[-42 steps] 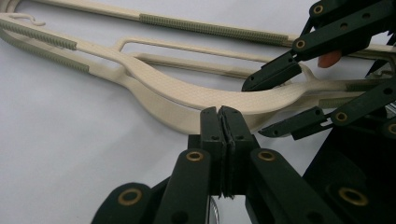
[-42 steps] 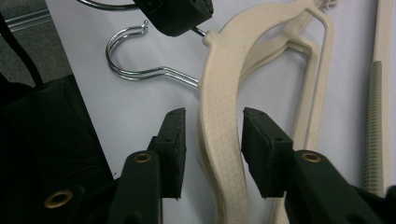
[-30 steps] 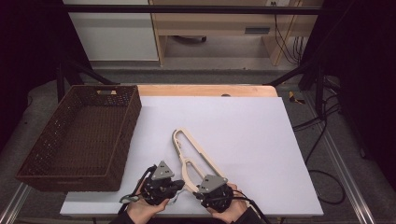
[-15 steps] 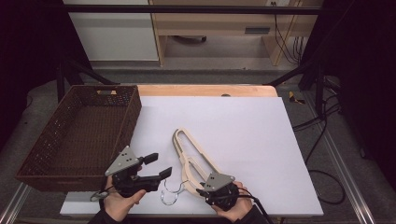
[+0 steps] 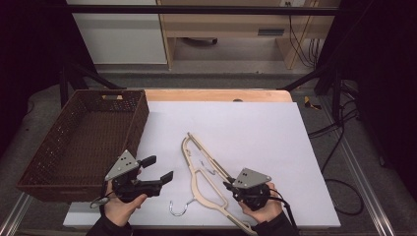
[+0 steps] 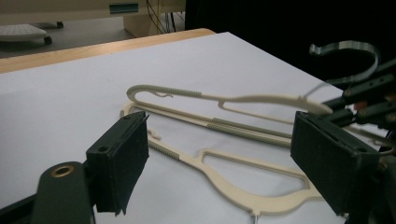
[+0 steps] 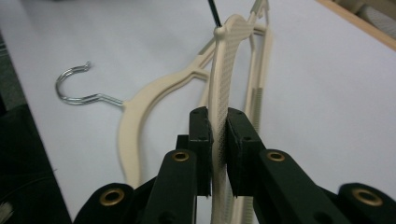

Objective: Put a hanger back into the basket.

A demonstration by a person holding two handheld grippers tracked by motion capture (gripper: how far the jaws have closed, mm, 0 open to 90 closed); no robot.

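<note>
The right tongs [image 5: 230, 187], near the worktop's [image 5: 275, 147] near edge right of centre, are clenched on the ribbed arm of a cream hanger [image 7: 219, 112], which stands edge-up between the pads [image 7: 203, 140] in the right gripper view; their jaws have just been closing on it. A second cream hanger [image 5: 204, 184] lies flat just beside and partly under the first, its metal hook [image 5: 178, 209] close to the near edge, between the two hands. The left tongs [image 5: 156, 169] hover released at the near left, jaws spread wide after just opening, with nothing between the pads [image 6: 123, 161]; in the left gripper view both hangers lie beyond them. The woven basket [image 5: 59, 152] sits on the left, its right wall over the worktop's left edge and just beside the left tongs, so room is tight there. The far and right parts of the white worktop lie bare, giving open room as far as the wooden strip [image 5: 216, 95] along the far edge.
</note>
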